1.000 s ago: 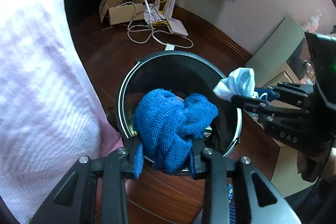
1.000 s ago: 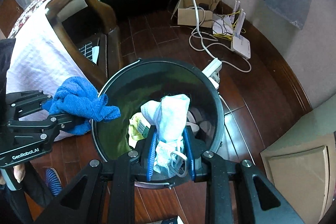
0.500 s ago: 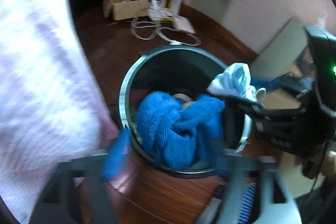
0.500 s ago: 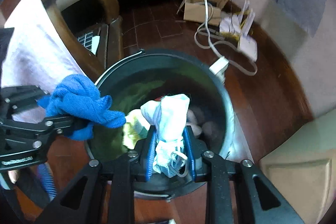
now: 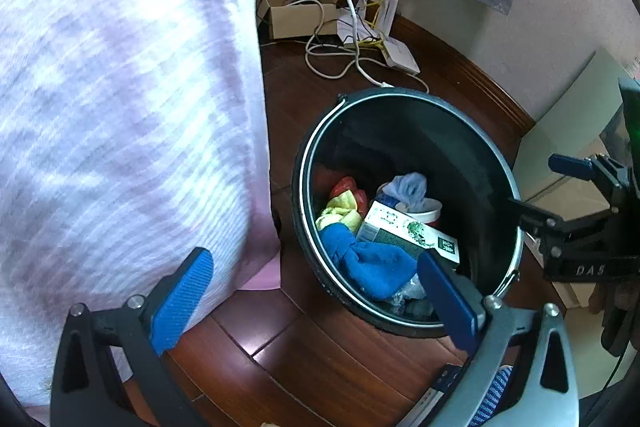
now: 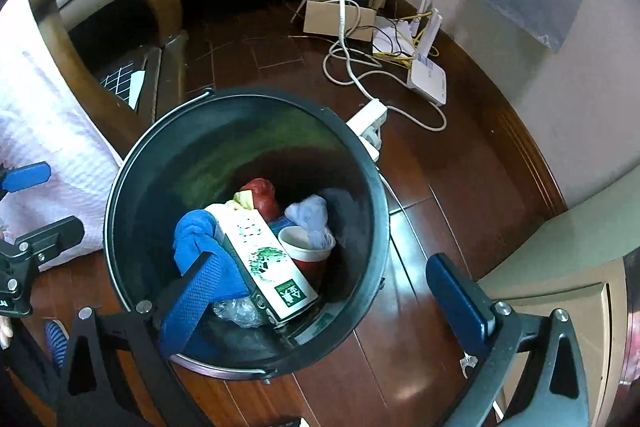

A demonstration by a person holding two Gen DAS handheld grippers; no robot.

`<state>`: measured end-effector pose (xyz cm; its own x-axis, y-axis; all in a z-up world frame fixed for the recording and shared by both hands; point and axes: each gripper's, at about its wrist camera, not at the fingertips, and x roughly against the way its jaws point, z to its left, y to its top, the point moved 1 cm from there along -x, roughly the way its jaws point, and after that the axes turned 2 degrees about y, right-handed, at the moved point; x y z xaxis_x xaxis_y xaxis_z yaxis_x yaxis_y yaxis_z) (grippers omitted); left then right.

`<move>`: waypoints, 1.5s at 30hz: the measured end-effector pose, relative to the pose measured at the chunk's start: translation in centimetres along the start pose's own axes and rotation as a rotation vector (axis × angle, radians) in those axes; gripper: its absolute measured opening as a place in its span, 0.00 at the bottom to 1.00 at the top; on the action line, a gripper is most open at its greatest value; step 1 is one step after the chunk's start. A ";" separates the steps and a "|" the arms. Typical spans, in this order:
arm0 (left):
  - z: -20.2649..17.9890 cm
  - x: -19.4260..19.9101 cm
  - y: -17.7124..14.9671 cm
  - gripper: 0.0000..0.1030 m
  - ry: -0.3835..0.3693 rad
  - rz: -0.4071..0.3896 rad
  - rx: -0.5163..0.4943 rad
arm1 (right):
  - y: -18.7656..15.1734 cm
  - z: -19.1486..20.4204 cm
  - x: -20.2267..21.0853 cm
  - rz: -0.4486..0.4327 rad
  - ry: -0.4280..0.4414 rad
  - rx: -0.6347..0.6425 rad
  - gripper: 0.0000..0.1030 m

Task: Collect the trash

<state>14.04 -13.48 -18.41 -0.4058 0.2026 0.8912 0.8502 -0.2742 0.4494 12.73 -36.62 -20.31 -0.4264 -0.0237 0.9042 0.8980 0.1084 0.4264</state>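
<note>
- Left gripper (image 5: 316, 301): fingers are spread wide and nothing is held; it is positioned above the near rim of the black bin (image 5: 472, 123).
- Right gripper (image 6: 326, 301): fingers are likewise spread wide, empty, over the bin.
- Bin contents: a blue cloth (image 5: 366, 261), a green-and-white carton (image 6: 266, 263) and a white wad (image 6: 314, 215) resting in a red cup (image 6: 306, 251) are seen inside.
- The bin stands on the wooden floor (image 6: 432, 187).
</note>
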 end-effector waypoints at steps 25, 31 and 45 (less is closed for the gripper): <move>0.5 4.8 -0.4 0.99 0.007 -0.065 0.020 | 0.7 2.6 5.0 -0.086 0.026 0.042 1.00; 1.1 7.8 -0.8 0.99 0.010 -0.106 0.026 | 1.2 3.9 8.4 -0.127 0.030 0.063 1.00; 3.7 15.6 -2.1 0.99 0.055 -0.220 0.057 | 1.0 6.0 15.5 -0.189 -0.019 0.047 1.00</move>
<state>7.14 -6.29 -5.66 -0.6000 0.1995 0.7747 0.7560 -0.1751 0.6307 6.35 -30.88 -6.05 -0.5896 -0.0298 0.8072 0.7957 0.1505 0.5867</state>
